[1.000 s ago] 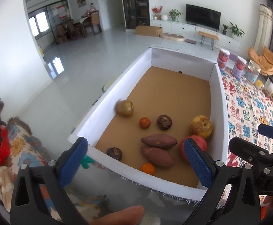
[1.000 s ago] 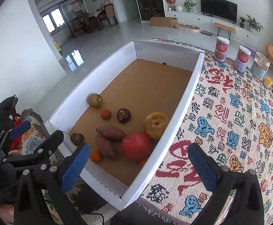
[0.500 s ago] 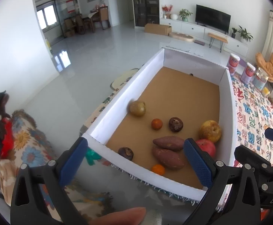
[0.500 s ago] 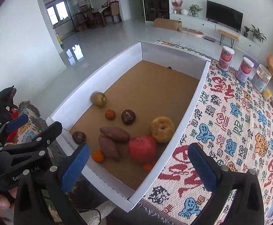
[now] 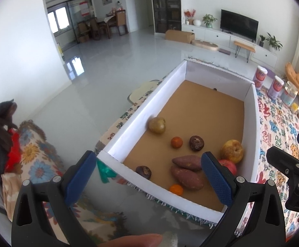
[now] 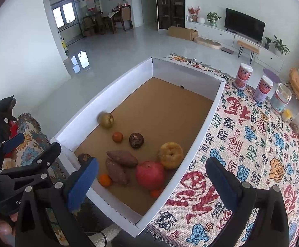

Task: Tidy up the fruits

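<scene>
In the box (image 6: 198, 131), two sweet potatoes (image 6: 118, 164) lie together at centre. The pomegranate (image 6: 150, 175) sits at their 3 o'clock, a pear (image 6: 106, 120) at 11 against the wall.

Left gripper (image 5: 147, 177): jaws spread wide, nothing between pads. Blue pads face inward; black finger frames run to lower frame edge in left wrist view. Fingertip (image 5: 133, 240) of person visible at bottom edge, below gripper.

Right gripper (image 6: 152, 180): jaws spread wide, nothing held. Blue pads face inward.

Cross views: left gripper body seen at left edge of right wrist view, person's hand (image 6: 3, 224) partly visible beneath it. Right gripper body seen at right edge of left wrist view. Grippers side by side, apart, both aimed forward and downward.
</scene>
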`<state>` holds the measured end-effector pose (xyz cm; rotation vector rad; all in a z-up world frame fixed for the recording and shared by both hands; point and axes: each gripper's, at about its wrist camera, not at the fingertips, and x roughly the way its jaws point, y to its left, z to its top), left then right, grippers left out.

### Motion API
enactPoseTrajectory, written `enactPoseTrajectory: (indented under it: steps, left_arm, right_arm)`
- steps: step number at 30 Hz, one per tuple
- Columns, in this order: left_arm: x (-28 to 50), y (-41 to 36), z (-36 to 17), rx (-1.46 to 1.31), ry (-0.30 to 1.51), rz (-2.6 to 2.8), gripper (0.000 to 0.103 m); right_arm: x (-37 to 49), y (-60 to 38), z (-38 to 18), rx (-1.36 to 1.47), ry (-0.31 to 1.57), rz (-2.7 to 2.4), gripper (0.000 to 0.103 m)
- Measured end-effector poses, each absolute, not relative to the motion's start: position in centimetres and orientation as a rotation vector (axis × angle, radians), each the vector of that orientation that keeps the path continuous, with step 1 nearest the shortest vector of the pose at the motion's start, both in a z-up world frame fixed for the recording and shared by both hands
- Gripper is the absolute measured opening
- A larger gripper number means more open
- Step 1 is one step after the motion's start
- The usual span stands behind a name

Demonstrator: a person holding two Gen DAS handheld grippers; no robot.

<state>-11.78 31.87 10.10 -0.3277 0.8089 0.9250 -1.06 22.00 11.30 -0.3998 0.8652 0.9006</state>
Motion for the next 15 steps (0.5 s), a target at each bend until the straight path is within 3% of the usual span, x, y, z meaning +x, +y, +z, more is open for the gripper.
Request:
enactPoseTrajectory:
  steps: [15]
  left_arm:
    - [-12.02, 32.41, 10.43, -0.360, 0.799, 0.920, 0.102]
  right_arm:
    - [-1.56, 22.59, 11.28, -0.433, 0.859, 0.912, 0.103]
